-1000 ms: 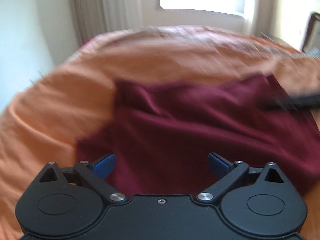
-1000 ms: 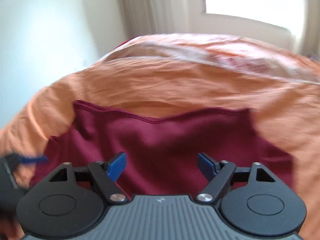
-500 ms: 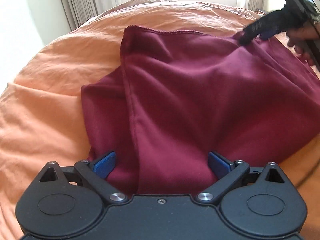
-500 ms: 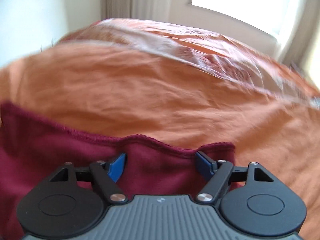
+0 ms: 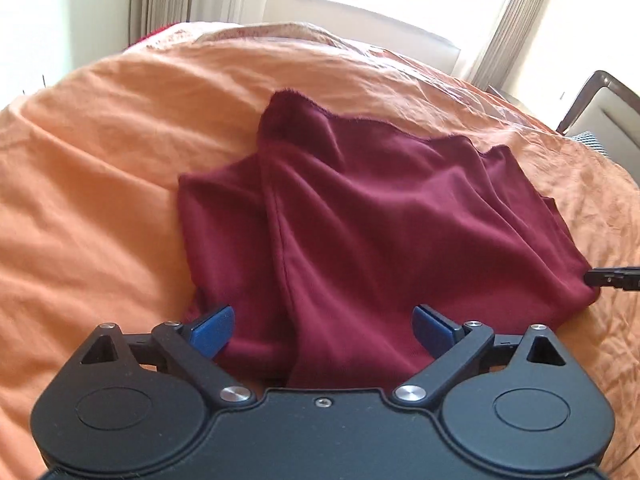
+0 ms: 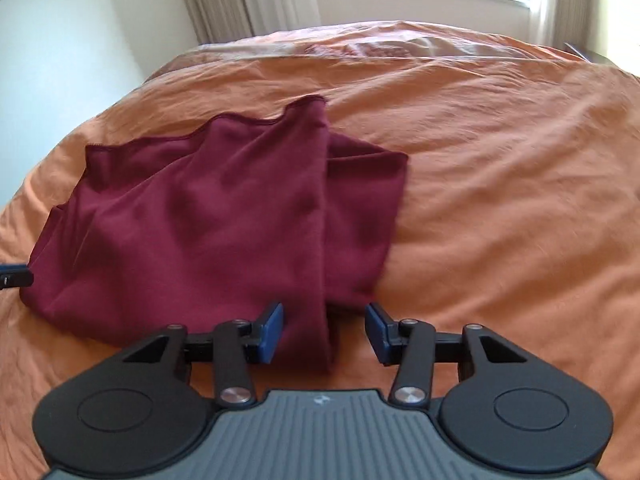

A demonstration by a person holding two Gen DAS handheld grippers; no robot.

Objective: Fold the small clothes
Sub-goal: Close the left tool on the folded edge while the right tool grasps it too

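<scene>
Where both held raised cloth before, the maroon garment lies folded, left claw wide, right claw narrower.

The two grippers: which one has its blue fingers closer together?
The right gripper: its jaws leave a narrower gap, with a fold of the maroon garment between them. The left gripper stands much wider open.

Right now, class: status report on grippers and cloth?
Left gripper open, right gripper open, both over cloth. Cloth loosely folded on bed. Nothing in the way.
</scene>
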